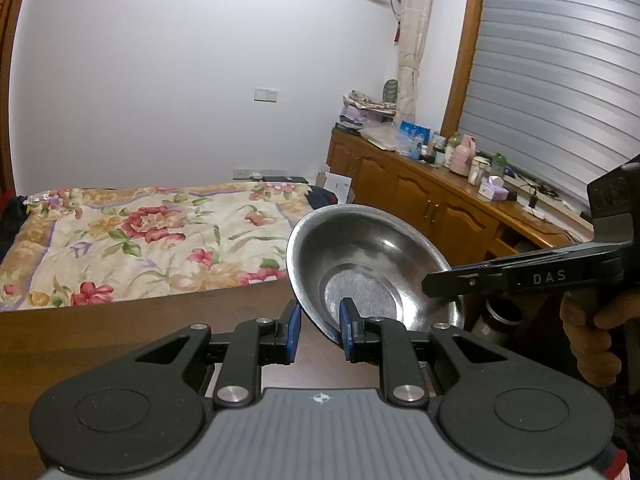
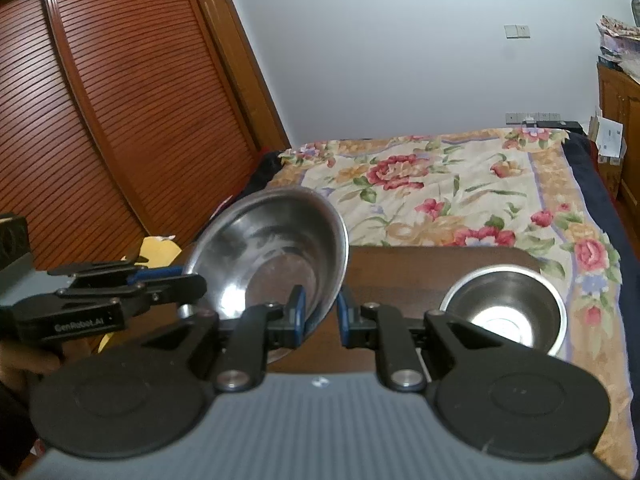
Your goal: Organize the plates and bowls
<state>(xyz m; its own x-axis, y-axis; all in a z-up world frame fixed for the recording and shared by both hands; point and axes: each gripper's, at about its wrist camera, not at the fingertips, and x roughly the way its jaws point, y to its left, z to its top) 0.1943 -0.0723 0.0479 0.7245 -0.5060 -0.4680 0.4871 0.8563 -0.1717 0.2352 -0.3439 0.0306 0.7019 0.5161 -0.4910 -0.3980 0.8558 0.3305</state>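
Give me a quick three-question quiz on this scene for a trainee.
1. True or false: the big bowl lies flat on the table.
2. Of the left gripper and the right gripper, which grips the big bowl's rim? A. left only B. right only C. both
3. How many steel bowls show in the right wrist view?

Key
1. False: it is tilted and held up by its rim.
2. C.
3. Two: the big bowl and the small bowl, which stands on the table.
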